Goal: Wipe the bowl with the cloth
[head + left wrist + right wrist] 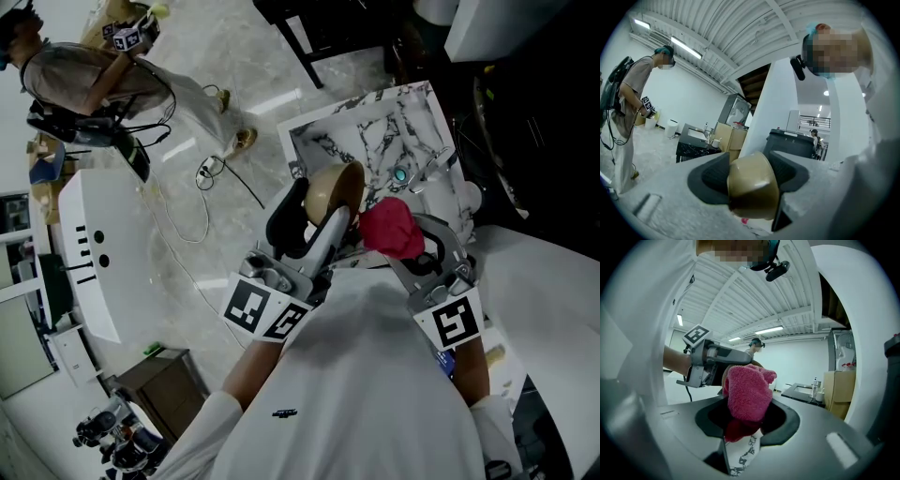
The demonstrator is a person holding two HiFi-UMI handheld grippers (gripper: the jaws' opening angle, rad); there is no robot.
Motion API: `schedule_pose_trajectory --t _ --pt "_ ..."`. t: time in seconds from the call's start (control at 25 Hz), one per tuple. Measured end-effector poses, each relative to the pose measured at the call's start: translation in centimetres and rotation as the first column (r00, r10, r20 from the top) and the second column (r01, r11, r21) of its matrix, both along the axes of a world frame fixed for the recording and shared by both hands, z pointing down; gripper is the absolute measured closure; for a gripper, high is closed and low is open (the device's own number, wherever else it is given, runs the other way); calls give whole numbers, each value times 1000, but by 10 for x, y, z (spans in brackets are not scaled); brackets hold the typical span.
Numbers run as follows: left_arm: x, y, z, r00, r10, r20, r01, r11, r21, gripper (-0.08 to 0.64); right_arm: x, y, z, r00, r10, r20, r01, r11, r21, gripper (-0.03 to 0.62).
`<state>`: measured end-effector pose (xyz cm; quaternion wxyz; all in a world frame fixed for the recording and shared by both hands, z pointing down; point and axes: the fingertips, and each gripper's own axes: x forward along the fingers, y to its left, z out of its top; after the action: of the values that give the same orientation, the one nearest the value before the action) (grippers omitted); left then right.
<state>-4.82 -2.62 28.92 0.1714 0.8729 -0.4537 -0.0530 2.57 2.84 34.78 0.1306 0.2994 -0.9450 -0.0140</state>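
Left hand-held gripper [751, 176]: pinching the bowl [336, 187] by its rim, raised over the marbled surface [375, 131].
Right hand-held gripper [745, 416]: pinching the bunched pink cloth [392, 228], just beside the bowl.
Risk: rim-only hold; wiping pressure could twist or slip the bowl.
Surroundings: second person [84, 80] well apart; nothing between cloth and bowl.

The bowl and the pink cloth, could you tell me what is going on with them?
A person holds a tan bowl clamped in the left gripper and a bunched pink cloth in the right gripper. Both are up above the marble-patterned table, cloth close beside the bowl; whether they touch is unclear.
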Motion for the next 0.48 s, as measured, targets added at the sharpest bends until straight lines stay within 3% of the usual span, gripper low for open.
schedule_pose_trajectory --t 0.28,0.48 --pt "-2 2 1 1000 -10 21 10 1000 9 291 20 -27 -20 982 146 120 -148 989 4 446" --pt "-4 2 3 999 -14 45 14 1000 21 291 34 -42 -24 965 224 135 -230 973 32 446"
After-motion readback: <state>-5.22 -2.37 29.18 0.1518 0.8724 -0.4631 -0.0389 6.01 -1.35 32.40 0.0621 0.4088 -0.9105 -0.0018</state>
